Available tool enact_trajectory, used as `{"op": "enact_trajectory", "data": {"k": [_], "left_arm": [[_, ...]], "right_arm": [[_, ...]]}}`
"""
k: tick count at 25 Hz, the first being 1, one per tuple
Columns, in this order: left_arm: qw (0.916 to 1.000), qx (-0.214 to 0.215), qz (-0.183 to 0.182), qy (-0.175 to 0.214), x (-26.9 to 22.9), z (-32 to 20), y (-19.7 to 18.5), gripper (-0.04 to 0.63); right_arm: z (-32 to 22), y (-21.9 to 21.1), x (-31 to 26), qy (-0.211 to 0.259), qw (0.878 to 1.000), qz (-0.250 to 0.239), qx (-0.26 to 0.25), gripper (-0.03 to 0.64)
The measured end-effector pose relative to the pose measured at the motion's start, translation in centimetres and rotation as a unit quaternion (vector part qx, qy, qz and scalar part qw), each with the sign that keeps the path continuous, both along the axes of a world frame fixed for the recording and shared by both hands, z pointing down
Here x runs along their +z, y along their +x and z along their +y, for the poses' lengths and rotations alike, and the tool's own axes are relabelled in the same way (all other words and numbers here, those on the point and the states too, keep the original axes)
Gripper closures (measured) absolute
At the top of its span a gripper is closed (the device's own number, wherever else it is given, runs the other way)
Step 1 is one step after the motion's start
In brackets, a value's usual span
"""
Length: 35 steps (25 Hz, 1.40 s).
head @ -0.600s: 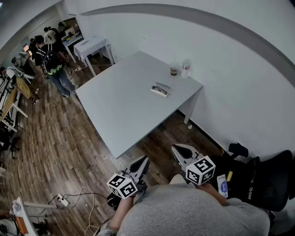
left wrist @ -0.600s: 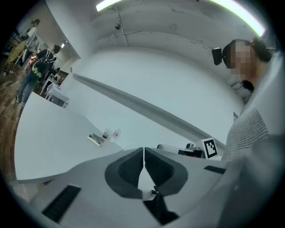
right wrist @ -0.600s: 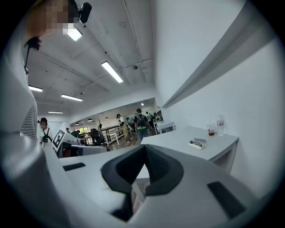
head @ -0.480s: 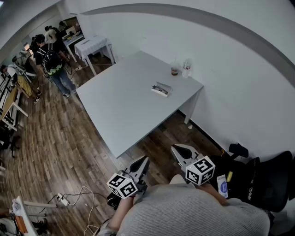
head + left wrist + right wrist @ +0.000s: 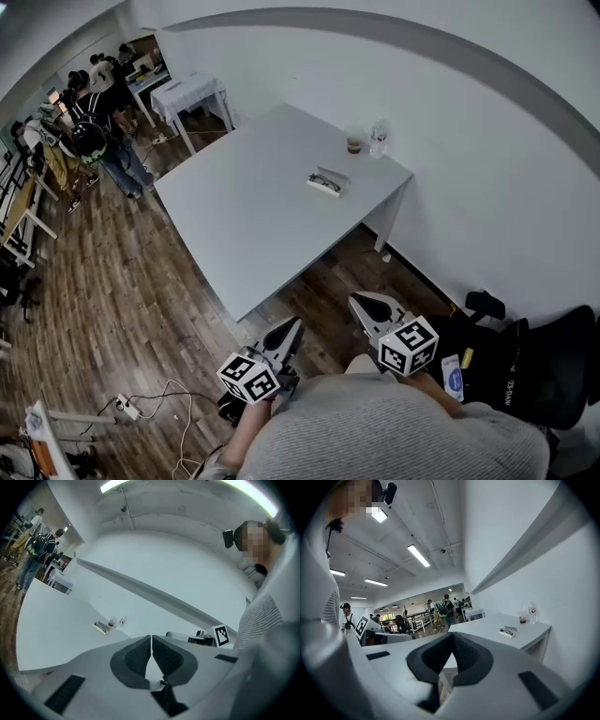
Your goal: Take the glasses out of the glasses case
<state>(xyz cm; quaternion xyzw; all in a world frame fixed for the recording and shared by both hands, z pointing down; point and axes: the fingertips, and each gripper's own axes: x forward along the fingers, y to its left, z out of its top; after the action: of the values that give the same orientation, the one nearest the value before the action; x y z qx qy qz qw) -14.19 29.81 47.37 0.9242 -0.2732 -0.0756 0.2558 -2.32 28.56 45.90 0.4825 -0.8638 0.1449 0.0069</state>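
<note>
Only people (image 5: 89, 131) beyond the table (image 5: 246, 220) have shifted. Left gripper (image 5: 295, 323) and right gripper (image 5: 358, 301) stay closed on nothing, short of the table. The case (image 5: 327, 182) on it, seemingly open, waits untouched.

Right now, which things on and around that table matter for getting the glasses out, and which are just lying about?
For the job:
- glasses, lying in the case
- table that holds them
- left gripper and right gripper, both shut, empty

Lying about:
- cup
- bottle
- cables on the floor
</note>
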Motion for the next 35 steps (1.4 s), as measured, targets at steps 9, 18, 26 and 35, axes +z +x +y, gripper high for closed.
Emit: {"op": "enact_trajectory", "data": {"k": [9, 18, 26, 35], "left_arm": [[1.0000, 0.004, -0.002, -0.001, 0.0, -0.3, 0.1, 0.575], [1.0000, 0.001, 0.002, 0.001, 0.1, -0.6, -0.2, 0.575], [1.0000, 0.003, 0.005, -0.001, 0.1, -1.5, -0.9, 0.575], [1.0000, 0.000, 0.005, -0.007, 0.5, -2.0, -1.7, 0.575]], "right_arm": [[-0.2, 0.1, -0.3, 0.004, 1.000, -0.010, -0.002, 0.604], [-0.3, -1.4, -1.5, 0.027, 0.998, -0.034, -0.035, 0.603], [-1.1, -1.8, -1.4, 0.023, 0.999, -0.031, -0.026, 0.603], [-1.7, -1.8, -1.3, 0.026, 0.999, -0.032, -0.011, 0.603]]}}
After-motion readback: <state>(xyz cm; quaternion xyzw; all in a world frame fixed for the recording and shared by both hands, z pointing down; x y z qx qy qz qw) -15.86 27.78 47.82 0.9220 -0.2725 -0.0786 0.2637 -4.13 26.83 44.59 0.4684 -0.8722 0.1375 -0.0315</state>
